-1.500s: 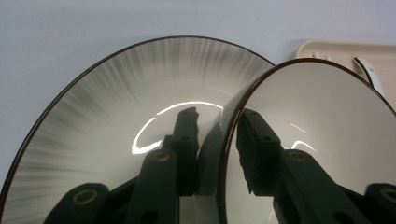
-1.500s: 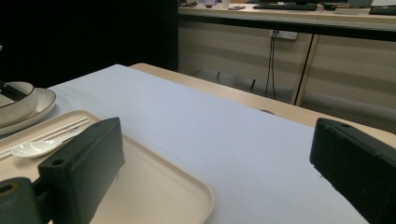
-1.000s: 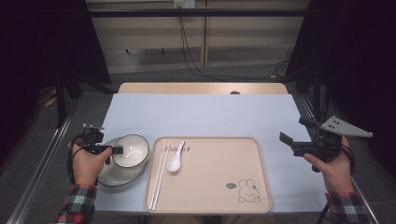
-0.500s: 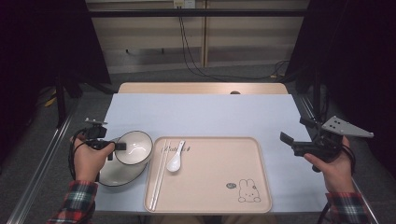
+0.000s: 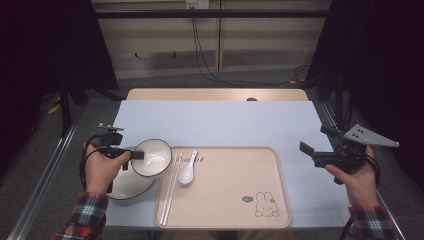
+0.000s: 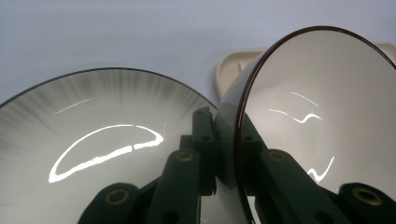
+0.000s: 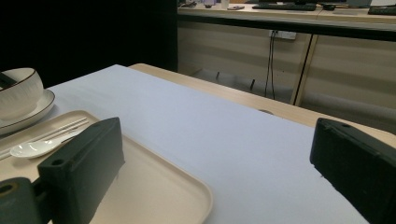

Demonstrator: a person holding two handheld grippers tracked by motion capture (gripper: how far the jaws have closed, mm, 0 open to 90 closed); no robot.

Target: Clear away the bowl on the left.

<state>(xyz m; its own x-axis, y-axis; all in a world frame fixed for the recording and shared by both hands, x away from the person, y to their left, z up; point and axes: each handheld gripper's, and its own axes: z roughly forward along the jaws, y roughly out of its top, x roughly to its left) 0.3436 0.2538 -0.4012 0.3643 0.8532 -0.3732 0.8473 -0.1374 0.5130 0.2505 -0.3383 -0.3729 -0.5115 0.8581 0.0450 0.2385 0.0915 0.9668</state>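
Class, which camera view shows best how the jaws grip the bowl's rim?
The left gripper view: the left gripper pinches the bowl rim, one jaw inside, one outside. The high view shows the bowl small, tilted over the plate. The right gripper view shows its side, far off.

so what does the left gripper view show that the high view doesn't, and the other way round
Left gripper view alone: close up, the two black jaws clamped on the bowl's rim, one inside and one outside, and the fine radial streaks on the plate. High view alone: the right gripper with jaws open over the table, the spoon, the chopsticks, the rabbit drawing, both hands. Shared: bowl, plate, a corner of the tray, the pale blue table.
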